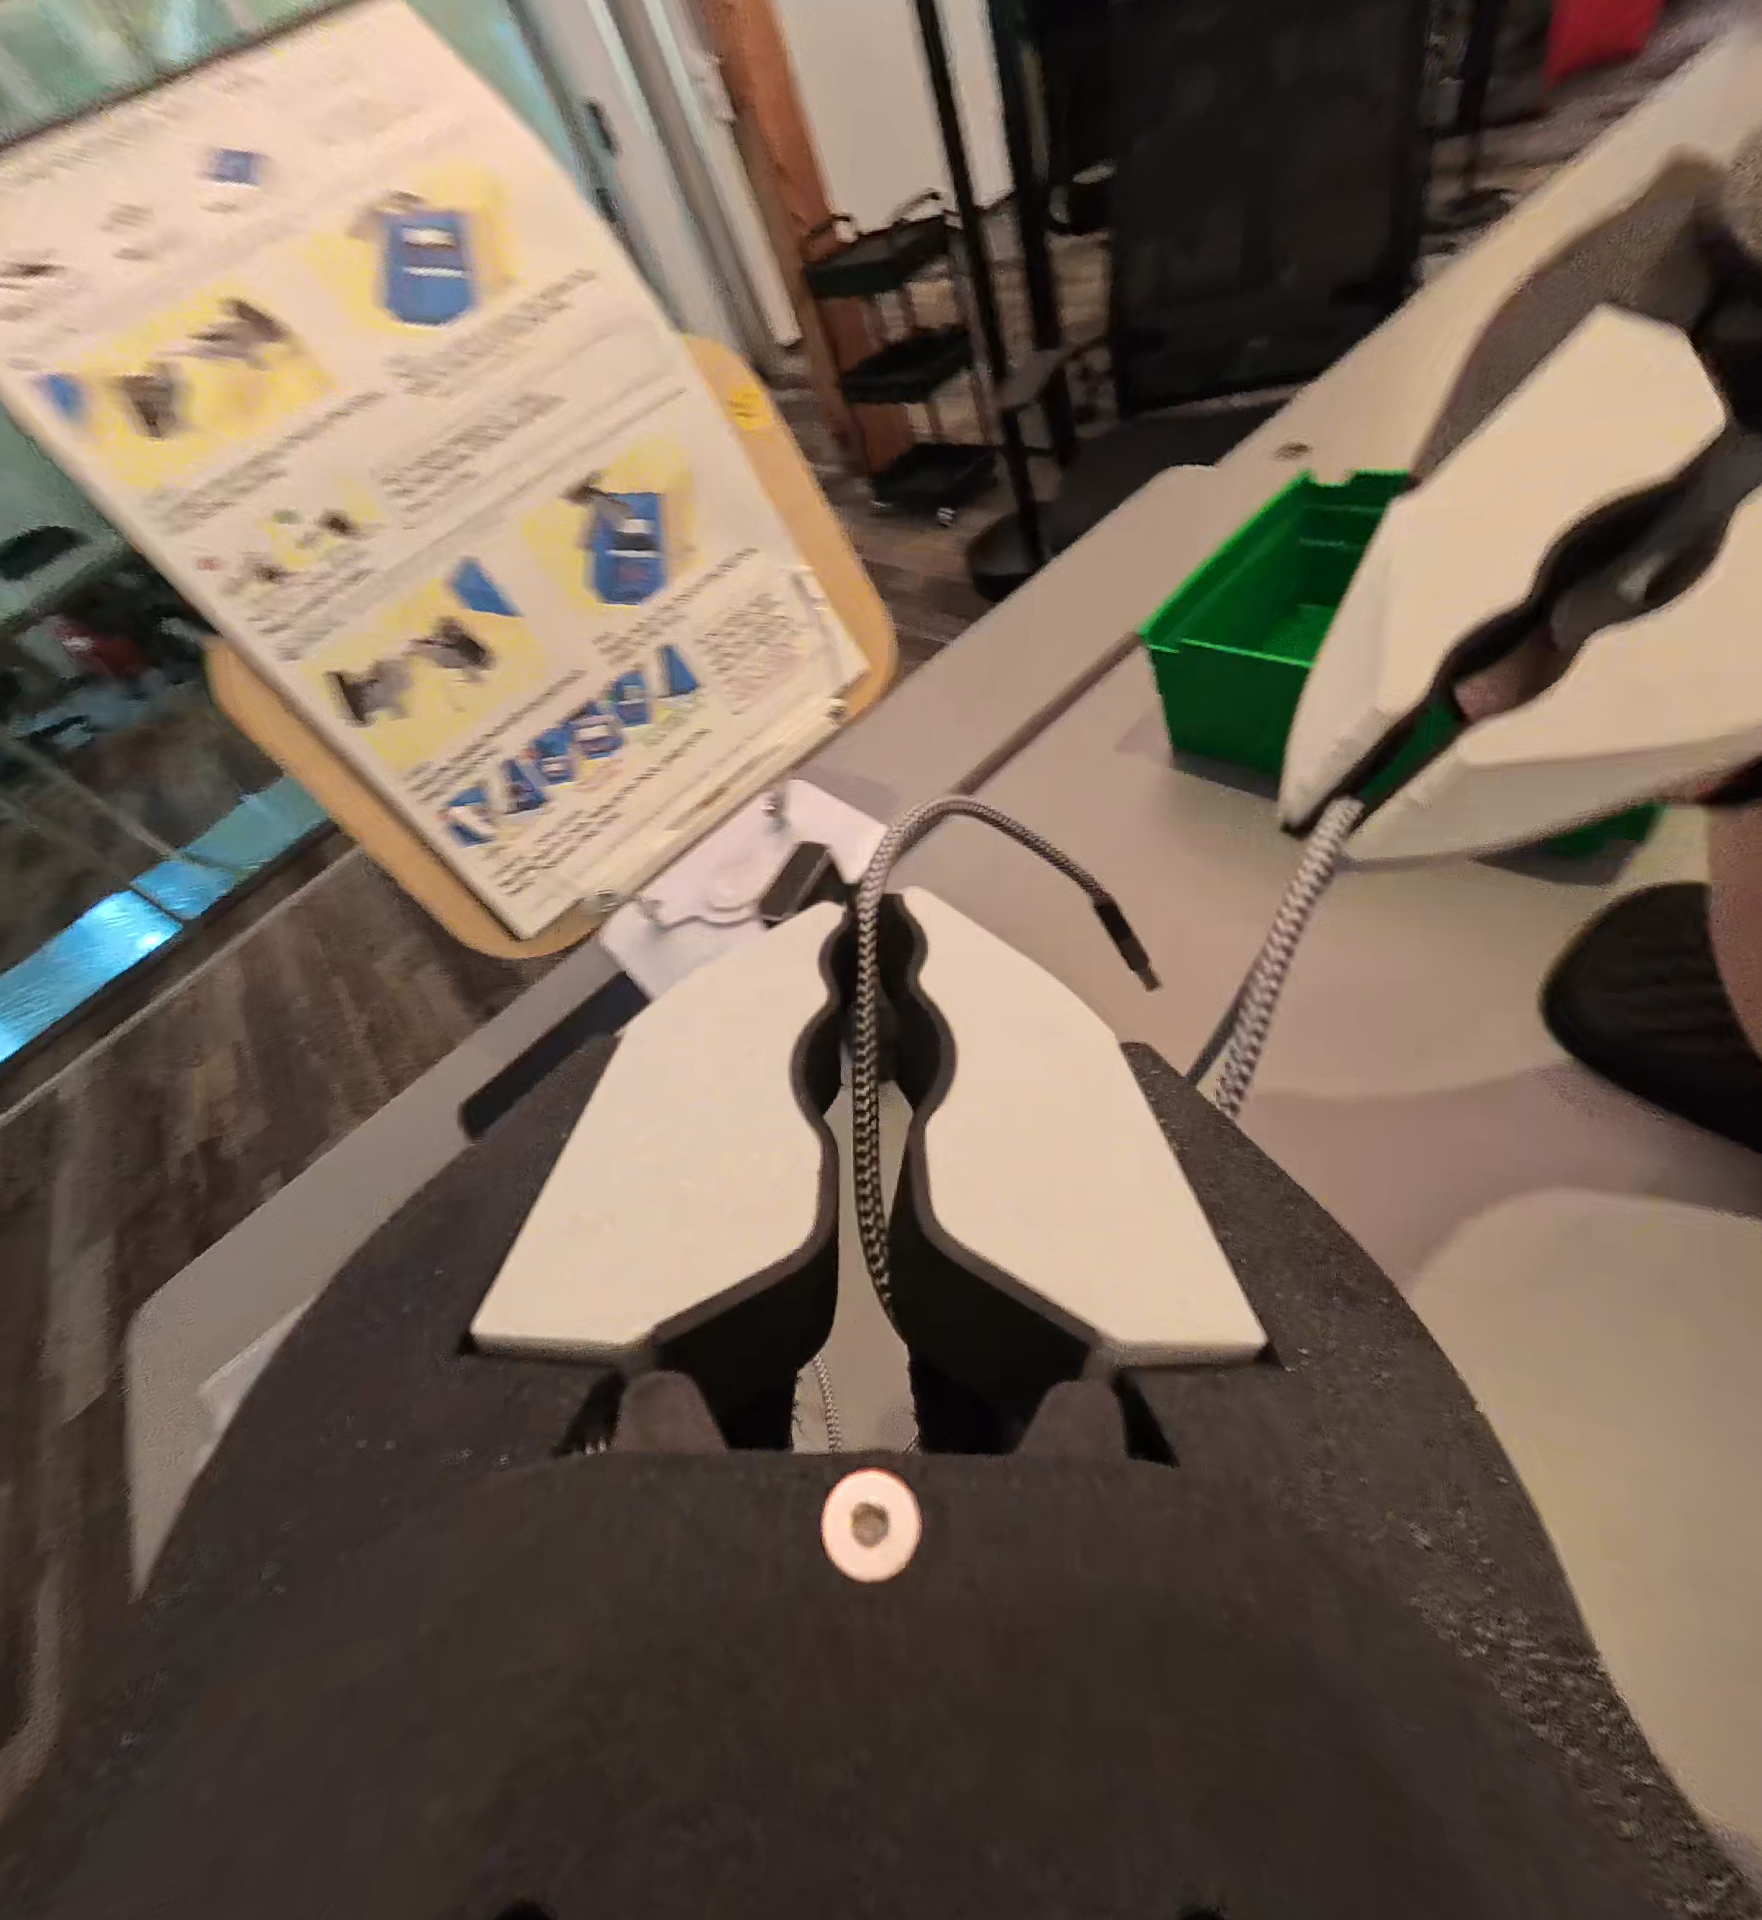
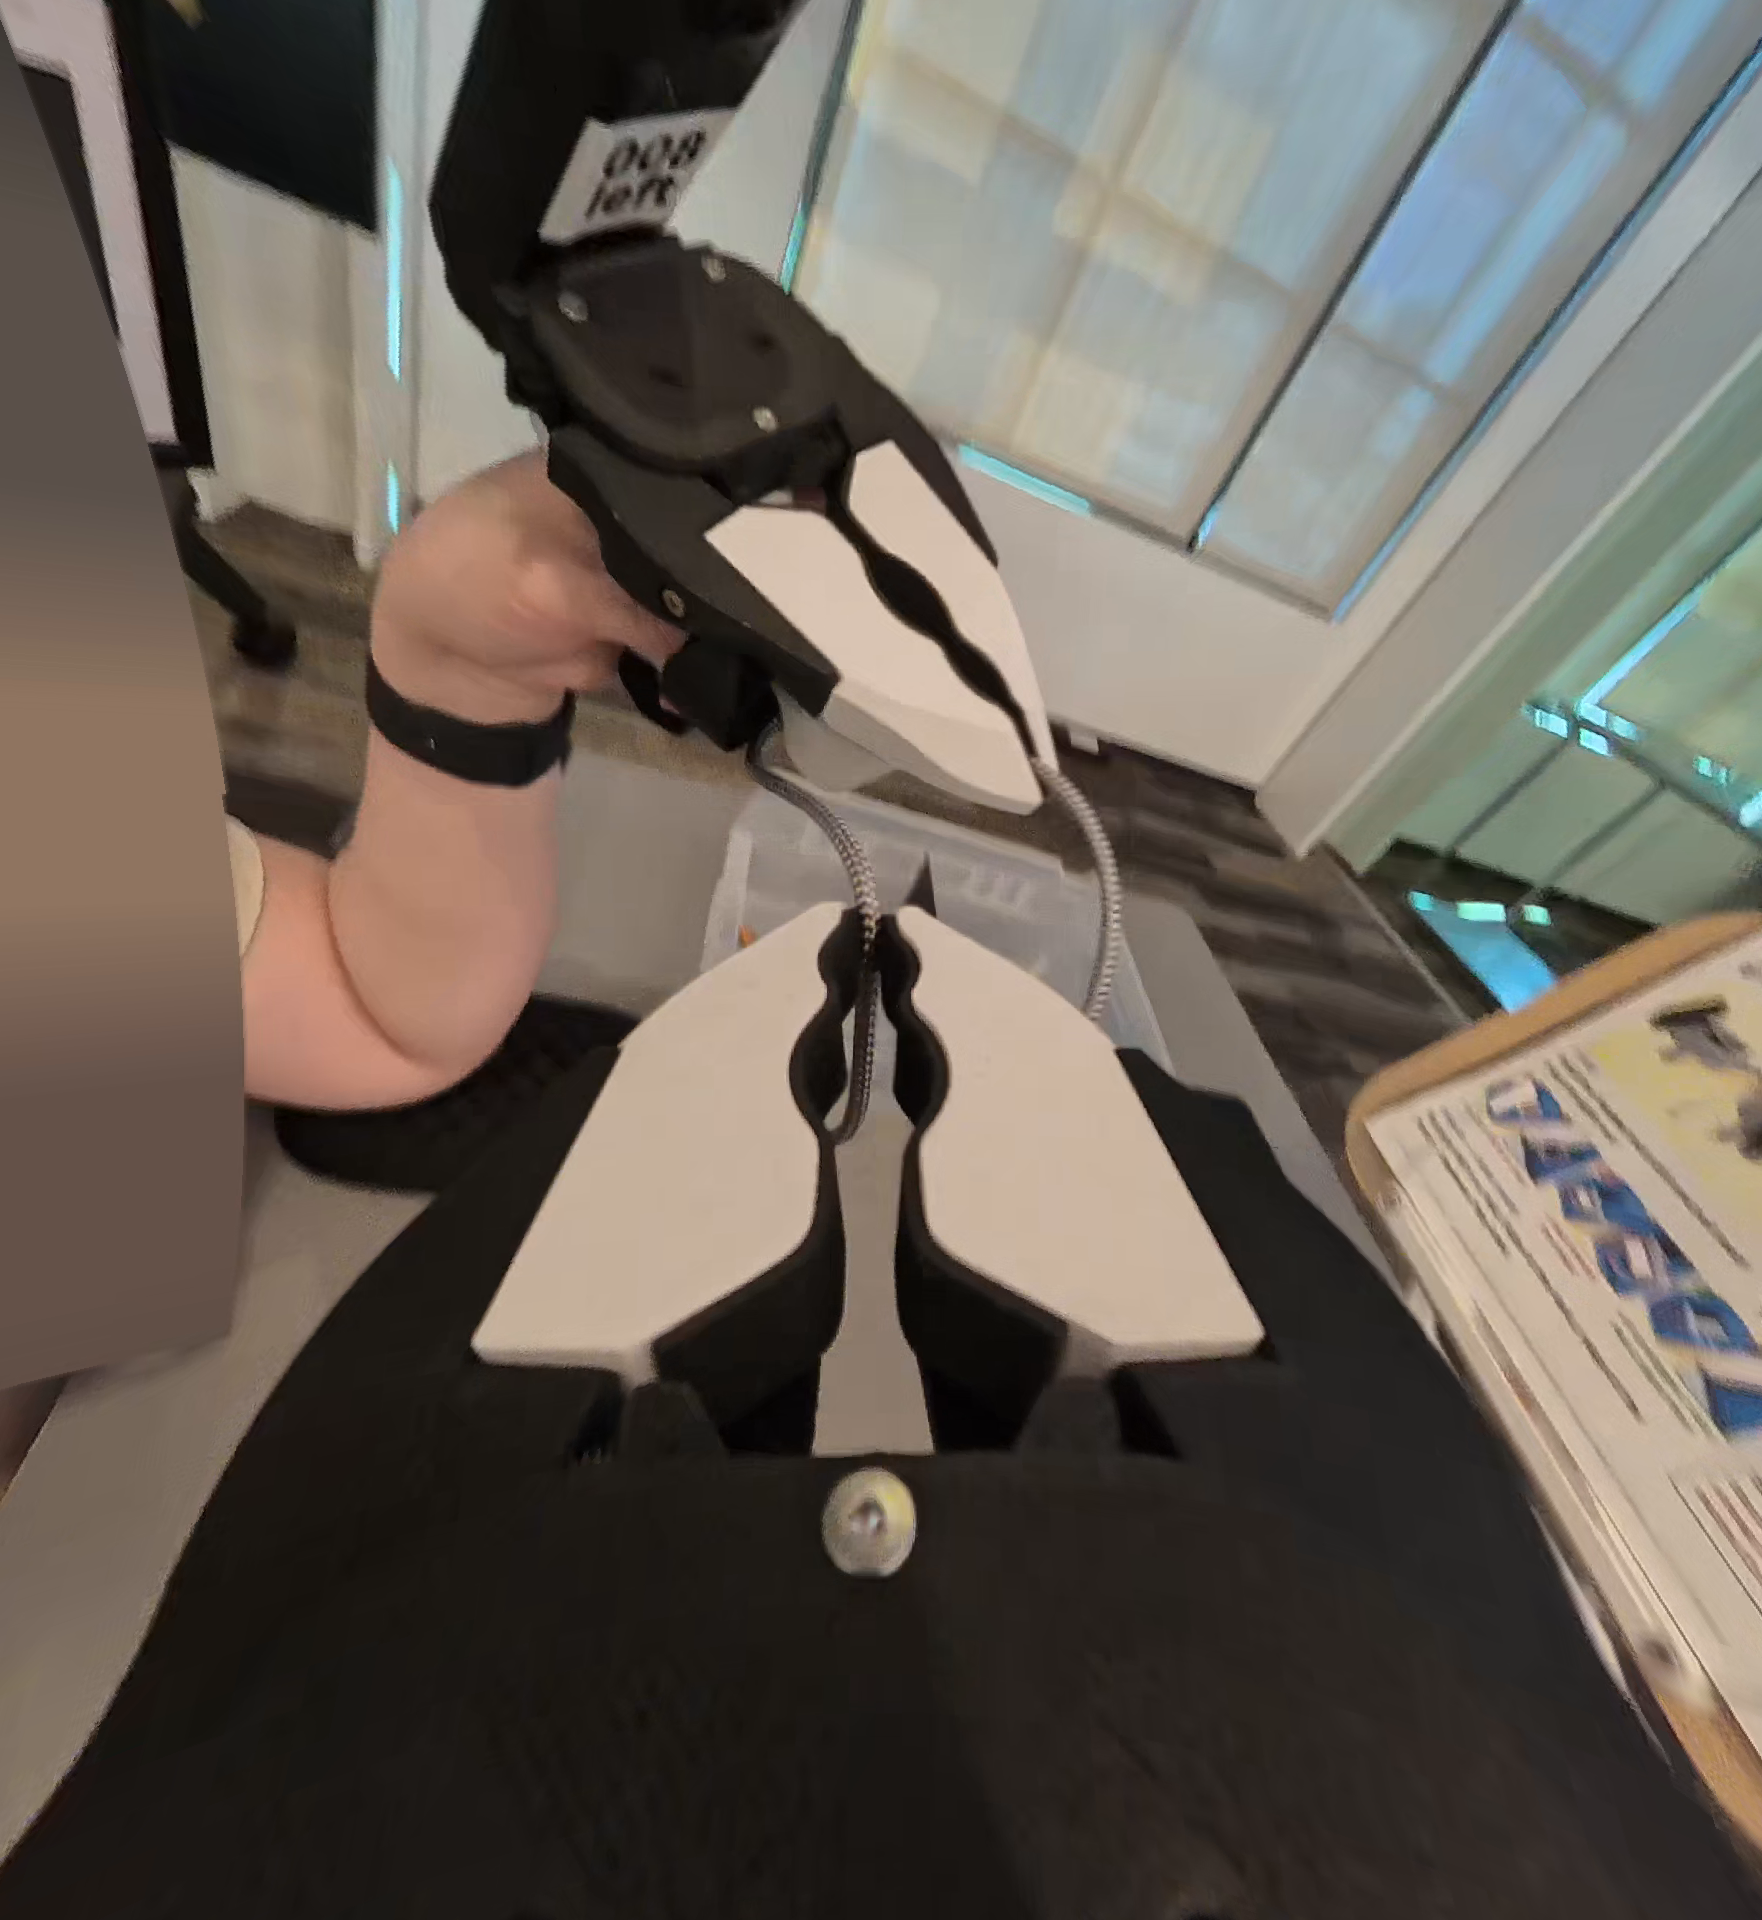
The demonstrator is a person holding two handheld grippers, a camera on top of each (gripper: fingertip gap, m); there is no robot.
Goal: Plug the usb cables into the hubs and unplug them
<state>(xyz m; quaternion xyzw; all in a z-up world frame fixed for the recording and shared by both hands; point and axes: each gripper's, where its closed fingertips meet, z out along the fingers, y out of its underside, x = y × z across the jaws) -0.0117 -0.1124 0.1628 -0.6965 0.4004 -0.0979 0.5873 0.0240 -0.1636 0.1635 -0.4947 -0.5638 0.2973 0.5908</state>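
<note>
Both grippers are clamped on one braided cable (image 1: pixel 864 1049): the left gripper (image 1: pixel 872 914) near its free plug (image 1: pixel 1126 940), the right gripper (image 2: pixel 872 925) farther along. A green bin (image 1: pixel 1241 634) and an instruction board (image 1: pixel 420 457) stand behind on the table (image 1: pixel 1064 665).

Two handheld grippers of matching build: left gripper (image 1: pixel 872 914) and right gripper (image 2: pixel 872 925), each with a rounded matte-black textured body and a silver countersunk screw (image 1: pixel 871 1525) centred near the front edge. Paired white fingers (image 2: pixel 690 1153), broad and flat, with wavy black-lined inner edges. Seen from the right wrist view, black underside of the left gripper (image 2: pixel 1033 774) with small silver screws and a white label. Black band (image 2: pixel 466 732) on the wrist of the hand (image 2: pixel 503 592).
</note>
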